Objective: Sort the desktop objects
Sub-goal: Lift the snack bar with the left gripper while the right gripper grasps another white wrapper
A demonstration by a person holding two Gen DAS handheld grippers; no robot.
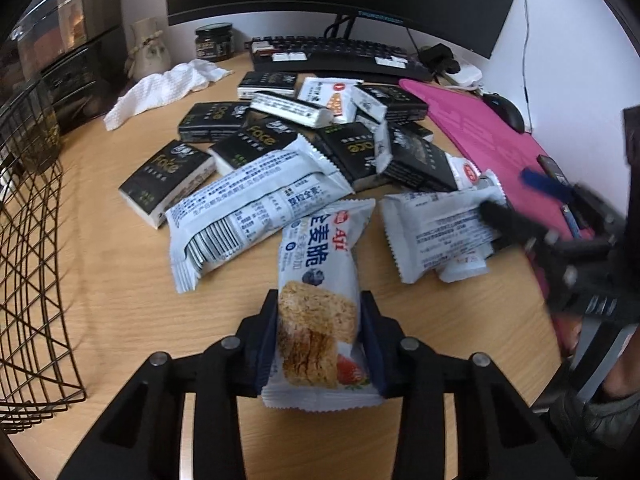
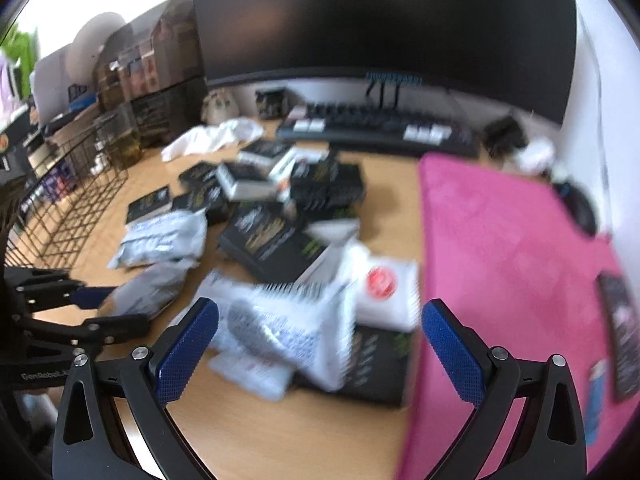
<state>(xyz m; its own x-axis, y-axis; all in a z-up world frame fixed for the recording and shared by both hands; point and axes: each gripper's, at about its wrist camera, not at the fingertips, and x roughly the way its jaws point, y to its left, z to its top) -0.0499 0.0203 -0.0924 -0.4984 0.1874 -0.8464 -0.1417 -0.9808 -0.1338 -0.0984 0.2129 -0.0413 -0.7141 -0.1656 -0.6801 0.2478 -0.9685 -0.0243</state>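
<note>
My left gripper (image 1: 320, 320) is shut on a white cereal-bar packet (image 1: 320, 264), its pads pressing both long sides near the packet's lower end, just above the wooden desk (image 1: 120, 300). More white snack packets (image 1: 256, 208) and black tissue packs (image 1: 168, 176) lie in a loose pile behind it. My right gripper (image 2: 320, 344) stands open over blurred white packets (image 2: 288, 320) beside the pink mat (image 2: 500, 260), with nothing pressed between its blue pads (image 2: 188, 352). In the left wrist view, one of its fingers (image 1: 504, 220) rests over a white packet (image 1: 440, 228).
A black wire basket (image 1: 28, 240) stands at the left edge of the desk. A keyboard (image 1: 340, 54), a monitor, a jar (image 1: 214, 42) and a white cloth (image 1: 160, 92) sit at the back. A mouse (image 1: 504, 110) lies beyond the pink mat (image 1: 488, 136).
</note>
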